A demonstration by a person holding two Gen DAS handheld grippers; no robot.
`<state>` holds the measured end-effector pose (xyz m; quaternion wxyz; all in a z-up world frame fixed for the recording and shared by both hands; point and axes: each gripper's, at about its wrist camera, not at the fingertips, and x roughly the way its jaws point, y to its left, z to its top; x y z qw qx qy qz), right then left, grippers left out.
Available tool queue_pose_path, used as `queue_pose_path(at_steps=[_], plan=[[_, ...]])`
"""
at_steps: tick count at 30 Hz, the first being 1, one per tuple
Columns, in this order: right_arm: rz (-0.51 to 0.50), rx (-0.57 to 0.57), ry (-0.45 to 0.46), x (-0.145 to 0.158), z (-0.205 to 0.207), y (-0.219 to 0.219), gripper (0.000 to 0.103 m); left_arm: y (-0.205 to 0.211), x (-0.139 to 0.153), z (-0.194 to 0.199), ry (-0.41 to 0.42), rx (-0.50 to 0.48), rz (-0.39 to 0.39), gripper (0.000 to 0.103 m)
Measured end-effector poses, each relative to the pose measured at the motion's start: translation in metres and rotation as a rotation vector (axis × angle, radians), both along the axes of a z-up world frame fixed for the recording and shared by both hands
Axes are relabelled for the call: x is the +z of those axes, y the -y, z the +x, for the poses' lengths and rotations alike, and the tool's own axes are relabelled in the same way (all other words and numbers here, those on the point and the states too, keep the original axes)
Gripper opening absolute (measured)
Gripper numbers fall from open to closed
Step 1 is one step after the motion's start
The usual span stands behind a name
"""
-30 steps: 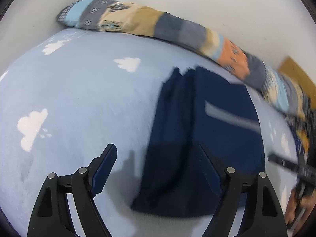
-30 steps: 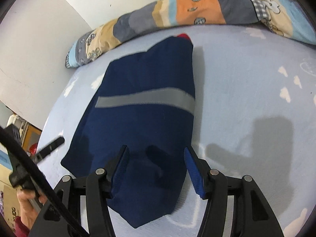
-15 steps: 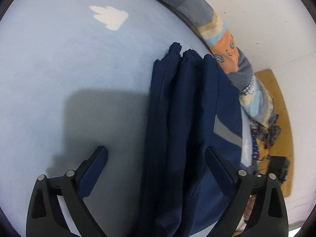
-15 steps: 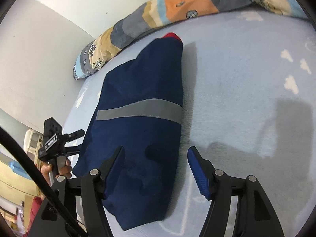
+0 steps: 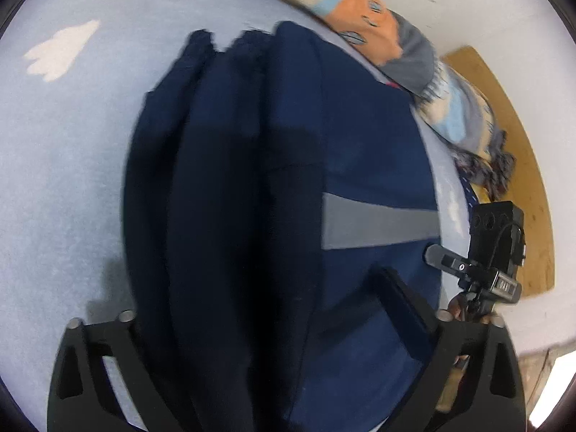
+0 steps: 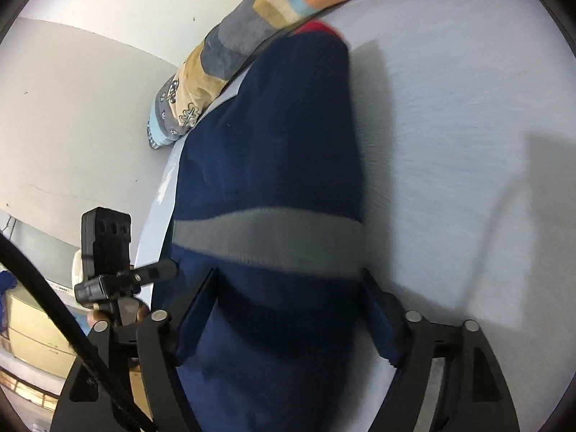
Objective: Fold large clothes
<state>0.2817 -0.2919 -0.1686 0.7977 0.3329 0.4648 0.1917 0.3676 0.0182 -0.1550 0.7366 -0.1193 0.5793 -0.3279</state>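
From the left wrist camera, a dark blue jacket [image 5: 288, 187] with a grey stripe [image 5: 374, 226] lies folded long on a light blue sheet [image 5: 64, 165] with white clouds. The left claw [image 5: 266, 309] sits low over the near end of the jacket. Its jaws are closing, with the jacket between them, but the pads are not pressing on it yet. A patchwork blanket [image 5: 403, 54] lies rolled along the wall behind. The other claw shows at the right edge.

From the right wrist camera, the same jacket [image 6: 284, 151] runs away toward the blanket [image 6: 230, 46], with the stripe [image 6: 266, 237] across it. The right claw [image 6: 288, 295] stands over the near end, one finger on each side of the jacket. Its jaws are opening and not gripping. The sheet [image 6: 450, 126] spreads out to the right. The left claw shows at the left, with a hand under it.
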Motion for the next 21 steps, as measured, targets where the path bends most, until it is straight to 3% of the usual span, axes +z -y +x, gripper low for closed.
queue_pose_path(at_steps=[1, 2, 3, 6, 9, 12, 21], plan=[[-0.030, 0.001, 0.006, 0.002, 0.006, -0.007, 0.078, -0.003, 0.002, -0.003, 0.016, 0.015, 0.025, 0.079], [-0.067, 0.004, 0.007, 0.005, 0.009, -0.014, 0.073, -0.007, 0.003, -0.005, 0.035, 0.030, 0.041, 0.066], [-0.140, 0.020, 0.017, 0.011, 0.011, -0.022, 0.061, -0.012, 0.006, -0.009, 0.056, 0.038, 0.052, 0.053], [-0.218, 0.026, 0.039, 0.024, 0.005, -0.030, 0.043, -0.013, 0.020, -0.023, 0.144, 0.039, 0.057, 0.039], [-0.318, 0.027, 0.072, 0.039, -0.005, -0.044, 0.036, -0.004, 0.036, -0.038, 0.229, 0.038, 0.101, 0.029], [-0.364, 0.035, 0.109, 0.054, -0.013, -0.051, 0.033, -0.002, 0.051, -0.046, 0.257, 0.049, 0.099, 0.023], [-0.277, -0.001, 0.135, 0.084, -0.044, -0.038, 0.029, -0.001, 0.086, -0.087, 0.285, 0.016, 0.044, 0.023]])
